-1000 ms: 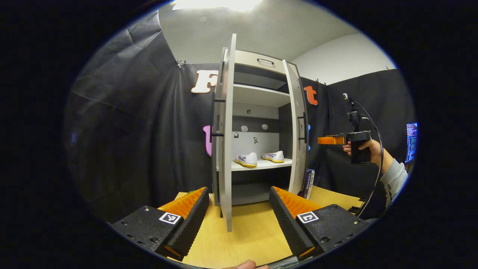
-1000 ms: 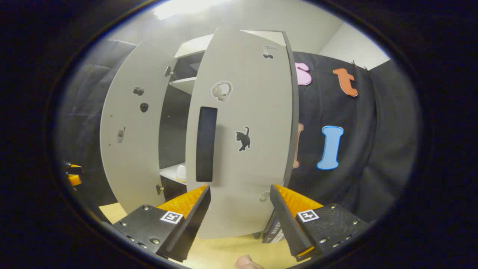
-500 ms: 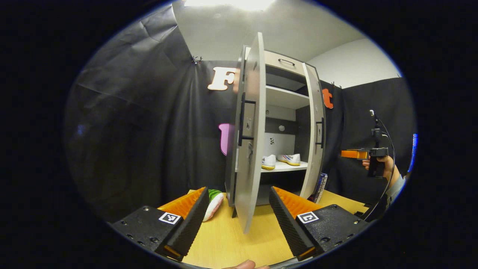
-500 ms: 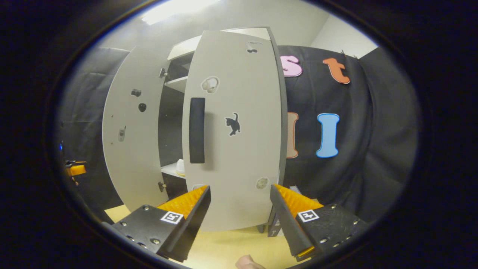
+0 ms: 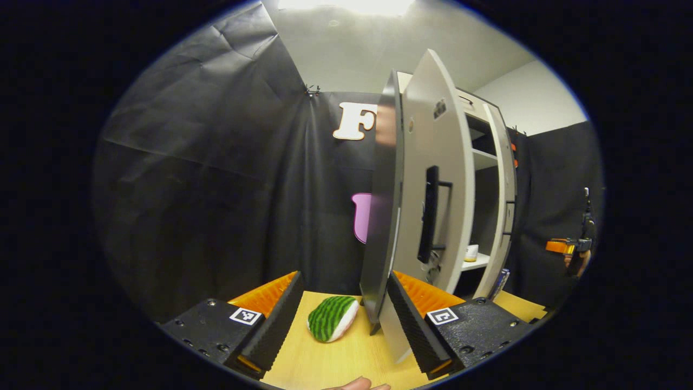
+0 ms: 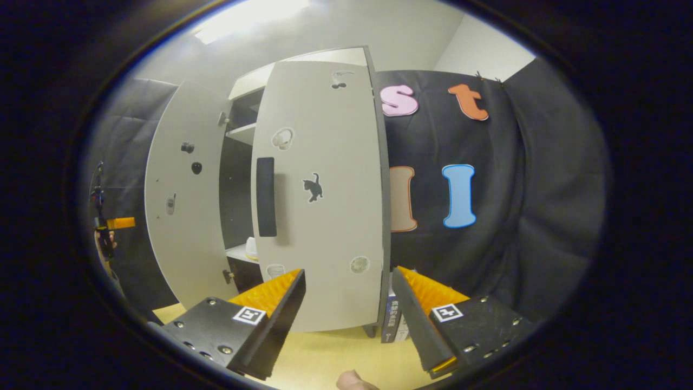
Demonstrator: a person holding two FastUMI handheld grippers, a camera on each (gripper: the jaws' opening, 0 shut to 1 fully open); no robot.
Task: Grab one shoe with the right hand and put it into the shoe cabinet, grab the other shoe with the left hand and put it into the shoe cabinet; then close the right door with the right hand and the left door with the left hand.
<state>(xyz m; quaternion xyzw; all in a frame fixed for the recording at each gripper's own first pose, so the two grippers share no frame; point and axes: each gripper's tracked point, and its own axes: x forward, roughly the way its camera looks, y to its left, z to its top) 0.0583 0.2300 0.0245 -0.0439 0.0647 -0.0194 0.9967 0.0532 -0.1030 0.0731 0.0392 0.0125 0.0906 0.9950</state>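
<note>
Moved since earlier: both cameras swing outward; the left gripper view now sits beside the left door's outer face instead of facing the shelves, and the right gripper view shows the right door further from the lens.
Left gripper [image 5: 340, 319]: jaws wide apart, holding nothing; the left door's lower edge passes just beside its right finger, but I cannot tell whether they touch.
Right gripper [image 6: 346, 317]: jaws spread, empty, hovering in front of the right door, apart from it.
Left door [image 5: 433, 179]: ajar, swung well out from the shoe cabinet [image 5: 490, 162], its dark handle [image 5: 430, 214] facing the left gripper view.
Right door [image 6: 325, 189]: also open, with a dark handle [image 6: 266, 196] and a cat sticker [image 6: 312, 187] on its front.
Shoes: one white shoe [image 6: 252, 248] peeks out on the lower shelf between the doors; the second is hidden behind a door now.
Table [image 5: 335, 360]: a green striped watermelon toy [image 5: 331, 318] lies beside the cabinet's foot.
Done, by my reading: the shoe placing looks finished, since both grippers are empty.
Left to do: push the right door shut, then the left; neither push seems to have closed anything yet.
</note>
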